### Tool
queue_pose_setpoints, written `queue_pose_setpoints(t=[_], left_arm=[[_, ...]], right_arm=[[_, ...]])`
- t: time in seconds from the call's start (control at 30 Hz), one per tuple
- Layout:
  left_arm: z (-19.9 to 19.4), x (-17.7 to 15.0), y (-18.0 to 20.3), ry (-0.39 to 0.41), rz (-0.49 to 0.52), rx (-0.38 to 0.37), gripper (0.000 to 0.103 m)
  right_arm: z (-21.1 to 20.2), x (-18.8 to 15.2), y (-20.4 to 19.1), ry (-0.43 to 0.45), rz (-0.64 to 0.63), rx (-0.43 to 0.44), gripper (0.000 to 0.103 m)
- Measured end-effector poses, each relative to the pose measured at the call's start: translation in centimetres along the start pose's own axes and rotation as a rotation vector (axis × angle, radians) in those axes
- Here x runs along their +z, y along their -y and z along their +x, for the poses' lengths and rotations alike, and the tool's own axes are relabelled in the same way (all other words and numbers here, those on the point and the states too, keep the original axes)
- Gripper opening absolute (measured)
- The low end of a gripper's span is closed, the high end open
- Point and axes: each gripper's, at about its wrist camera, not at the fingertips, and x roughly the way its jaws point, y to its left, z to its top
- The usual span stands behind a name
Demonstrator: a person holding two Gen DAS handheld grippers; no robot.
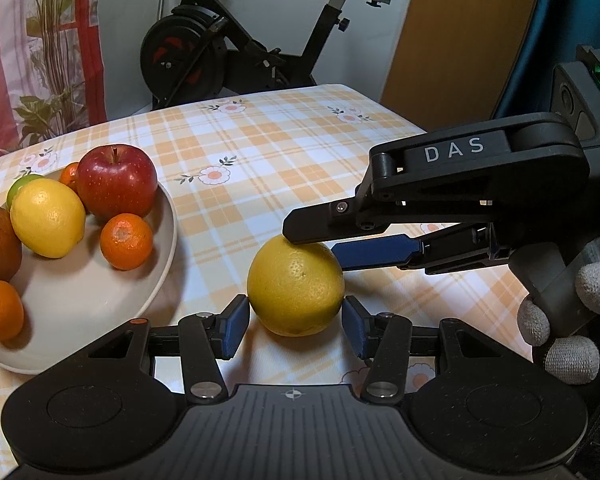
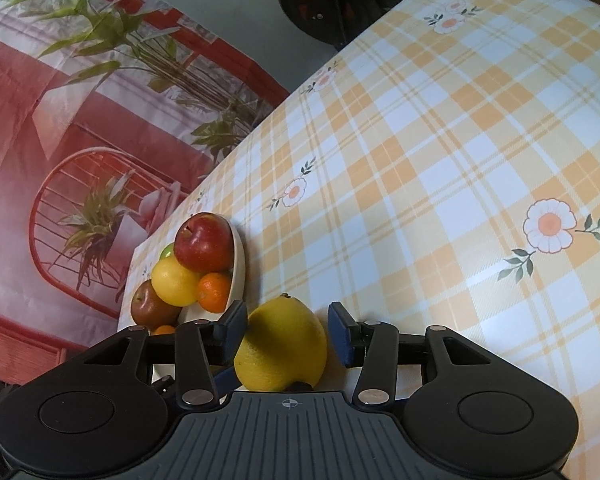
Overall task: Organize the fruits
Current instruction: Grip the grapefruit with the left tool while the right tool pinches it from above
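A large yellow citrus fruit (image 1: 296, 286) lies on the checked tablecloth, right of a beige plate (image 1: 100, 308). My left gripper (image 1: 296, 326) is open, its blue pads on either side of the fruit's near part with small gaps. My right gripper (image 1: 320, 240) reaches in from the right, open, one finger over the fruit's top and the other behind it. In the right wrist view the fruit (image 2: 282, 350) sits between that gripper's (image 2: 288, 330) spread pads. The plate (image 2: 238, 272) holds red apples, a lemon, a lime and small oranges.
The table's far edge runs behind, with an exercise bike (image 1: 228, 40) beyond it. A patterned red cloth (image 2: 80, 120) hangs left of the table. Bare tablecloth (image 1: 260, 152) stretches behind and right of the fruit.
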Motion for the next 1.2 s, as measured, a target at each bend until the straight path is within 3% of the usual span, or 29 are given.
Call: queue_pose_setpoints(t=[0.73,0.93,1.2], left_arm=[[0.1,-0.1,-0.2,-0.001,-0.009,-0.001,0.054],[0.0,-0.1,-0.3,0.000,-0.010,0.009,0.054],[-2.1,0.4,-2.0,0.054,-0.042,0.049,0.053]], right_arm=[[0.7,-0.2,0.3,-0.042,0.045,0.020,0.048],[0.9,-0.3,0.3,-0.055,0.082,0.034,0.045],[1.6,0.3,-1.6,-0.057,0.067,0.086,0.044]])
